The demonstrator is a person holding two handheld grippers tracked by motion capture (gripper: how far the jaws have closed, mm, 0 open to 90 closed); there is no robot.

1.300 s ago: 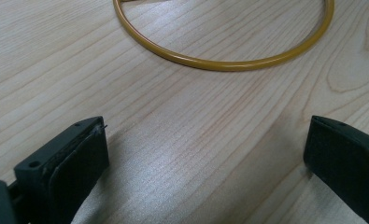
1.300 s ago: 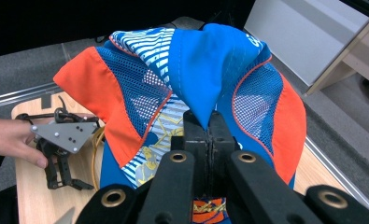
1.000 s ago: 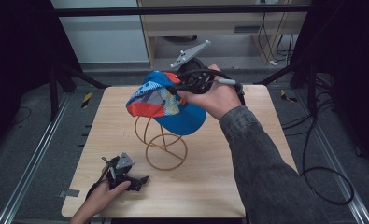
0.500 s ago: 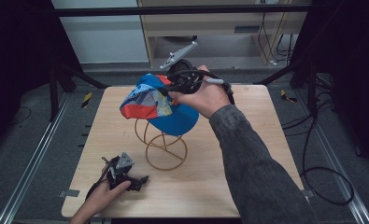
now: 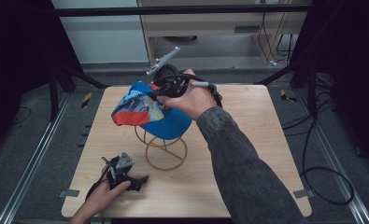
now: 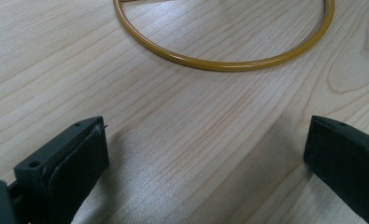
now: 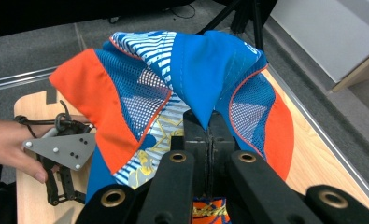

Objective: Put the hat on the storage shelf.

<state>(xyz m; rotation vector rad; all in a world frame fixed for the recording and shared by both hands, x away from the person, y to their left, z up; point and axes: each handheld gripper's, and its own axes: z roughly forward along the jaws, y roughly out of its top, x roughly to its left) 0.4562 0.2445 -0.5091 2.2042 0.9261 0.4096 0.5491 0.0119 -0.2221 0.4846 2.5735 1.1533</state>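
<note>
The right tongs [image 5: 159, 91] are clenched on a fold of the mesh cap [image 5: 142, 109], their jaws pressed together with blue fabric pinched between them in the right gripper view; the cap, blue with orange and patterned panels, hangs over the top of the gold wire stand [image 5: 166, 148], which sits near the middle of the wooden desk [image 5: 247, 154]; the person's right hand [image 5: 191, 99] grips the tool above the cap's far side; the left tongs [image 5: 138, 181] rest on the desk near its front left corner, released, their jaws wide apart on the bare wood in the left gripper view, with the stand's round base ring [image 6: 229, 63] just ahead of them; the left hand [image 5: 105, 196] holds that tool low.
</note>
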